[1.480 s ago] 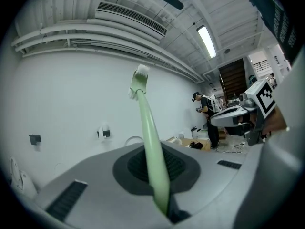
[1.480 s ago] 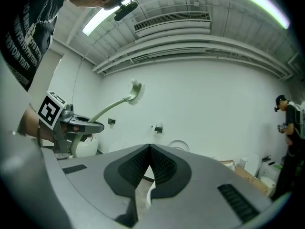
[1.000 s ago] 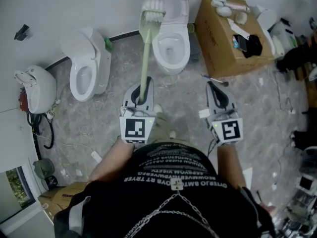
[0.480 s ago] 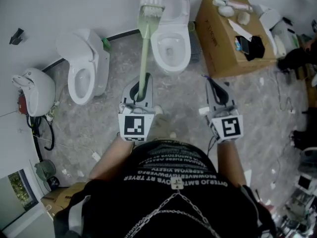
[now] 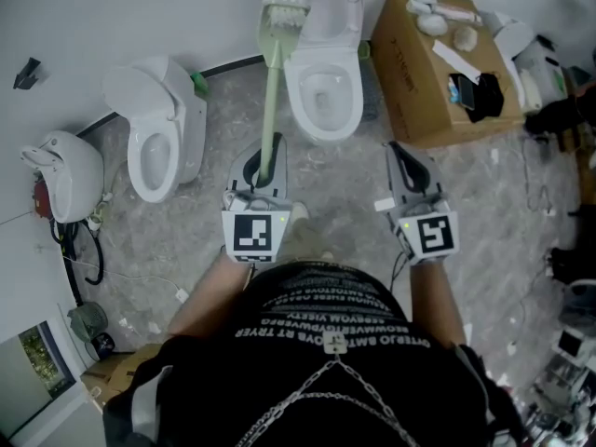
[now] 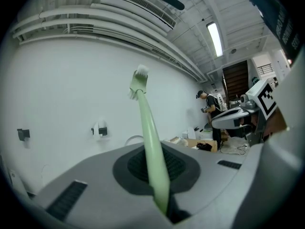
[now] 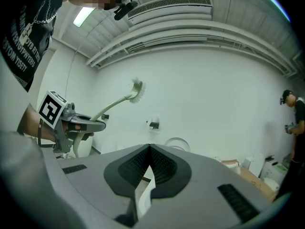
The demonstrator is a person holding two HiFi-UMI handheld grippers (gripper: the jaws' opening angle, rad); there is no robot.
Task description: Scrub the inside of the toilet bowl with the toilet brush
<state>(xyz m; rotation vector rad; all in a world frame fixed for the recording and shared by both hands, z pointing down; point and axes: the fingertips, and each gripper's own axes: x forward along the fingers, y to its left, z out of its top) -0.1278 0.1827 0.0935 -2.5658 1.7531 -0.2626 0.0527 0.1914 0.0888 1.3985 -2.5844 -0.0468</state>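
My left gripper (image 5: pixel 258 177) is shut on the handle of a pale green toilet brush (image 5: pixel 270 91). The handle slants up and away, and its white bristle head (image 5: pixel 284 7) hangs in the air beside the raised lid of the middle white toilet (image 5: pixel 321 77), outside the bowl. In the left gripper view the handle (image 6: pixel 152 147) rises from the shut jaws to the bristles (image 6: pixel 139 78) against the white wall. My right gripper (image 5: pixel 410 173) is shut with nothing in it, level with the left one and to the right of the toilet. The right gripper view shows the brush (image 7: pixel 136 90) and left gripper (image 7: pixel 76 123).
A second white toilet (image 5: pixel 154 128) stands to the left, with a white fixture (image 5: pixel 60 170) and cables (image 5: pixel 79 245) beyond it. An open cardboard box (image 5: pixel 433 73) holding loose items sits right of the middle toilet. A person (image 7: pixel 295 113) stands far right.
Both grippers have stayed almost in place. The brush head has drifted slightly farther toward the wall beside the toilet lid.
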